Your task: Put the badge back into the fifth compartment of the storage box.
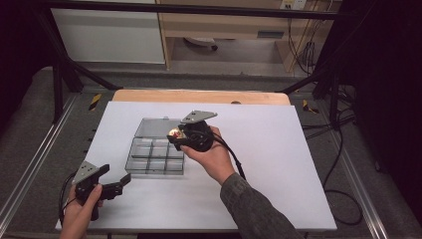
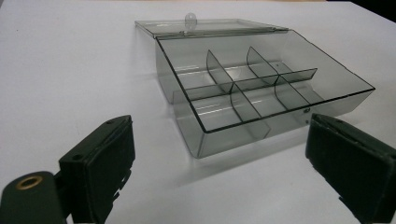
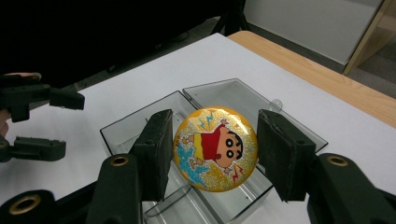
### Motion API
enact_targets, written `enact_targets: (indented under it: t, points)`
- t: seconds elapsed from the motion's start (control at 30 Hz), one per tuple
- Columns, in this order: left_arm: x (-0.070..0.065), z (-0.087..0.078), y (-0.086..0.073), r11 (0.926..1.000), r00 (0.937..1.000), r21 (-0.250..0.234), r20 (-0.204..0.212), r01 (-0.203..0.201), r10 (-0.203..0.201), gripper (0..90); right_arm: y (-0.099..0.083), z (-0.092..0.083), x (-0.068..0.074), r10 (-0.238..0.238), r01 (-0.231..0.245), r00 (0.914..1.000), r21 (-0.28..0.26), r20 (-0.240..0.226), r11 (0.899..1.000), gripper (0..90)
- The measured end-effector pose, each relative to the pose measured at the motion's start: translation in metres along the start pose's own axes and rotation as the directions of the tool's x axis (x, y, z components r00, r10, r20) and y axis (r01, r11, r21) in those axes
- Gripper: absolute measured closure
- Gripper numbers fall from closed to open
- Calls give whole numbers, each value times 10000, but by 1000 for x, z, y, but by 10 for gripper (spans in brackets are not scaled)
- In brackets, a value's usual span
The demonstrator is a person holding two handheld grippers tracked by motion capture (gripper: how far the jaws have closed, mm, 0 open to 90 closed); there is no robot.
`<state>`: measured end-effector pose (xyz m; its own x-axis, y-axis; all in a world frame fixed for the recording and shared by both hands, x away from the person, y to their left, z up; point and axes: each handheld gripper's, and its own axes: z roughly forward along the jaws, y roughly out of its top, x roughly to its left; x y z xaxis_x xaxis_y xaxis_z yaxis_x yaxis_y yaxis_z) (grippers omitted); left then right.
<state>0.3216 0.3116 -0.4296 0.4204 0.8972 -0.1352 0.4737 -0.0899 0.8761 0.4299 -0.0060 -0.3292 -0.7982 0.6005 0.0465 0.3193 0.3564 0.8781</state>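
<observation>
One round cartoon badge (image 3: 215, 148) sits clamped edge-to-edge between the right gripper's (image 3: 212, 154) two pads, held above the one clear compartment box (image 3: 140, 126), whose lid lies open on the white tabletop (image 1: 268, 149). The left gripper (image 2: 219, 158) rests near the box, jaws spread wide with nothing between them.

At the centre of the right gripper view a glittery gold round badge (image 3: 215, 148) bears a cartoon child in a red shirt with blue splashes, between black jaws, above a smoky-grey transparent compartment box (image 3: 299, 133) on a white table (image 3: 116, 100).
</observation>
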Motion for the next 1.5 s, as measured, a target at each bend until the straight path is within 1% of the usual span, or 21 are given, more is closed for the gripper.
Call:
enact_targets:
  t: [0.3,0.73,1.0,1.2,1.37,1.5]
  points:
    - [-1,0,0,9999,10000,38,-19,-98,98,84,11,10,-1,-34,34,10000,-96,-20,9999,471]
    - [-1,0,0,9999,9999,18,-15,-139,139,84,23,24,-1,-33,33,10000,-119,-13,9999,471]
    - [-1,0,0,9999,9999,44,7,-155,155,84,25,31,-1,-43,42,10000,-44,-49,10000,471]
    - [-1,1,0,9999,9999,33,20,-168,168,84,25,37,-1,-93,94,9999,18,-56,10000,470]
    - [-1,1,0,9999,9999,28,13,-164,164,84,25,42,-1,-46,47,10000,101,-43,9999,470]
    - [-1,1,0,9998,9998,37,7,-193,193,84,24,46,-1,-74,75,9999,141,-108,9999,470]
